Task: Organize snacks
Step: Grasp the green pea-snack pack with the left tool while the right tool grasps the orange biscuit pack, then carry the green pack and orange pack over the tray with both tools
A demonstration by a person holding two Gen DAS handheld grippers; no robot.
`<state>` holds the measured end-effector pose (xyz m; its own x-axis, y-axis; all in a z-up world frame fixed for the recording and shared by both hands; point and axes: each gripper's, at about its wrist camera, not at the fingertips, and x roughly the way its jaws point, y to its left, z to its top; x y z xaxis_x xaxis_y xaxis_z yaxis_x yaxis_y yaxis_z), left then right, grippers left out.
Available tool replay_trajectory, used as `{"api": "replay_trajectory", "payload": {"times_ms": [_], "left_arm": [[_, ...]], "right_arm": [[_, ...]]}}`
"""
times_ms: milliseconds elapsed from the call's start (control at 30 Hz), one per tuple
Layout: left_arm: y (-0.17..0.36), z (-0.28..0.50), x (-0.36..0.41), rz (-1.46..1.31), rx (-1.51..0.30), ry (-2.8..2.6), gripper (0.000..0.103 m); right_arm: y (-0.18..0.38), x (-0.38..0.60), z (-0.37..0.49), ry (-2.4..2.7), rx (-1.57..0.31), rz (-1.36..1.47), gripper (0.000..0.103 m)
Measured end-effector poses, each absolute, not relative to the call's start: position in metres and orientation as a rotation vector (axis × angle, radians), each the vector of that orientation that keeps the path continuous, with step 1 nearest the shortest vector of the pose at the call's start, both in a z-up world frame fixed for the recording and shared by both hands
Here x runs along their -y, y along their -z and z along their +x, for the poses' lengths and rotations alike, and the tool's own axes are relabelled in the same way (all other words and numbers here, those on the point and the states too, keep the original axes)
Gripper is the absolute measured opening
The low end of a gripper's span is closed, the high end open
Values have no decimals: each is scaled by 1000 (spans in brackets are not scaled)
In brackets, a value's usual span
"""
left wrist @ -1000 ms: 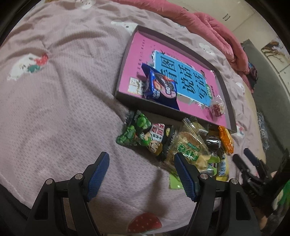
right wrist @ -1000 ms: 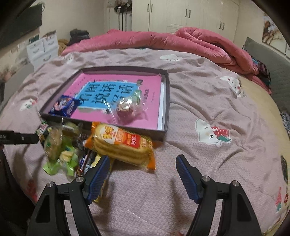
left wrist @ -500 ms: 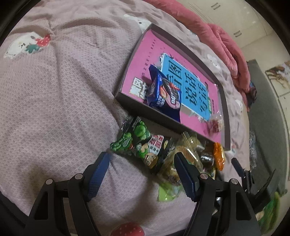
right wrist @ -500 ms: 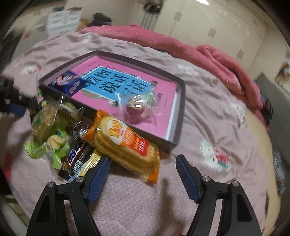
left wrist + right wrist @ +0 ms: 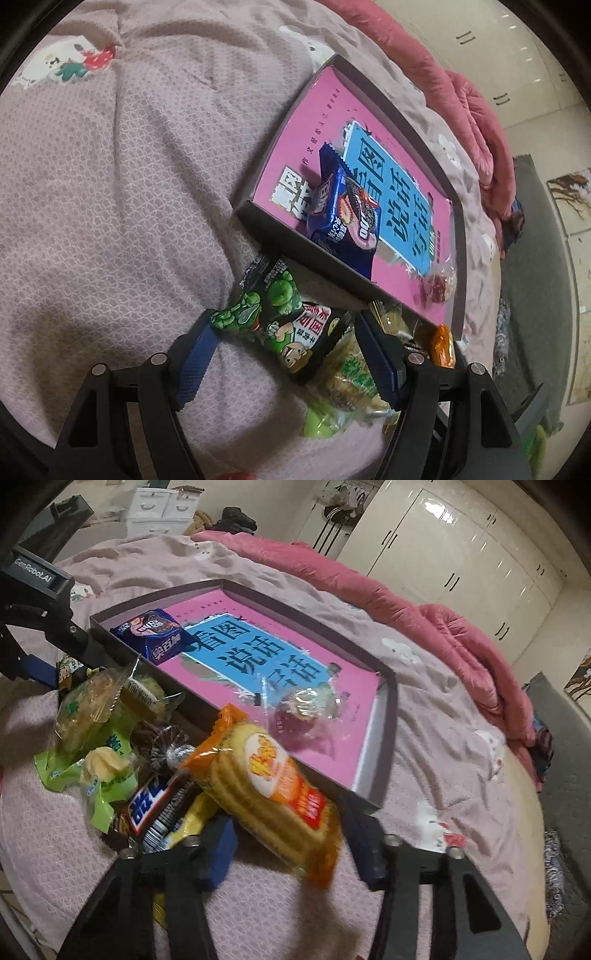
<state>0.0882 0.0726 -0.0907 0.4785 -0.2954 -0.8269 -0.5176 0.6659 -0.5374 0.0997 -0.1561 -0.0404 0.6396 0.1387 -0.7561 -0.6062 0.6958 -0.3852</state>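
On the bed (image 5: 461,716) the tray (image 5: 388,738) already has a blue pack (image 5: 151,631) at its 10 o'clock corner and a clear-wrapped sweet (image 5: 303,709) toward 4 o'clock, with the rest of the pile just outside its near edge. What's new: both grippers have dropped in closer and rolled. The right gripper (image 5: 291,845) was wide a second ago and is now closing around the orange cracker pack (image 5: 266,790), so that probably goes in next. The left gripper (image 5: 284,354) hasn't clenched, jaws spread either side of the green pea bag (image 5: 284,325).
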Motion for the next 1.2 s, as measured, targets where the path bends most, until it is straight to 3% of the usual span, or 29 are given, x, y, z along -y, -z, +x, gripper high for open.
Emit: {"api": "replay_trajectory", "payload": {"times_ms": [300, 500, 1000, 1100, 1200], "left_arm": [[91, 94, -65, -836, -1100, -219, 69], [89, 95, -63, -824, -1111, -292, 61], [81, 76, -73, -870, -1065, -215, 46], [73, 70, -72, -851, -1043, -201, 27], [71, 69, -73, -837, -1040, -196, 27]], "right_arm": [[20, 167, 98, -480, -760, -526, 29], [2, 184, 100, -480, -758, -362, 26], [-8, 181, 93, -515, -715, -317, 24], [-10, 182, 92, -520, -705, -306, 24], [-11, 182, 91, -525, -703, -299, 24]]}}
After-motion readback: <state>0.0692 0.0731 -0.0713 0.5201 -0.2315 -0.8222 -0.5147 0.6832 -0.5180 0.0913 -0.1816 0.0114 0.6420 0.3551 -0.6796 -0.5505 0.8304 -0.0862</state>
